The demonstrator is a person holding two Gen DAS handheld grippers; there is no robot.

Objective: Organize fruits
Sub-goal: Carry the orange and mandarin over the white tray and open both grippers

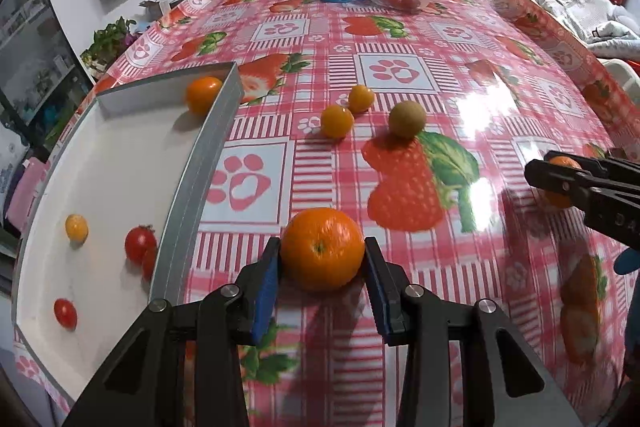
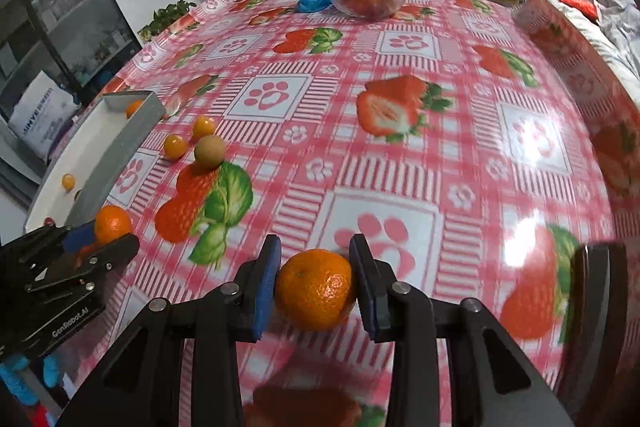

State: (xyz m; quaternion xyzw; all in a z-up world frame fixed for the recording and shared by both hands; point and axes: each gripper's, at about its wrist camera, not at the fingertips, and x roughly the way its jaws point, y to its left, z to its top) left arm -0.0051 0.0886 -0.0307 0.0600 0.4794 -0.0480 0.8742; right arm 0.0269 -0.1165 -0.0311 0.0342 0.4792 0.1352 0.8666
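Between my left gripper's [image 1: 322, 259] jaws sits a round orange mandarin [image 1: 322, 254], stem end facing me. The blue pads [image 1: 265, 287] touch or nearly touch its sides, so I judge the jaws pinching it, though it seems to rest on the desk [image 1: 400, 75] with its pink strawberry-print oilcloth. Just left of the jaws runs the grey wall of the white shallow tray [image 1: 188, 187], where red cherry tomatoes [image 1: 140, 245], a yellow one [image 1: 76, 227] and a small orange fruit [image 1: 203, 94] already lie; picking close to it keeps the carry short. Ahead of the jaws wait two small orange kumquat-like fruits [image 1: 337, 121] and a brown round kiwi-like fruit [image 1: 407, 119].

On the right wrist view, my right gripper [image 2: 316, 287] has its jaws closed on a second dimpled mandarin [image 2: 315, 289], low over the desk. Far left of these jaws stands the tray [image 2: 120, 143], so this fruit has the longer trip.
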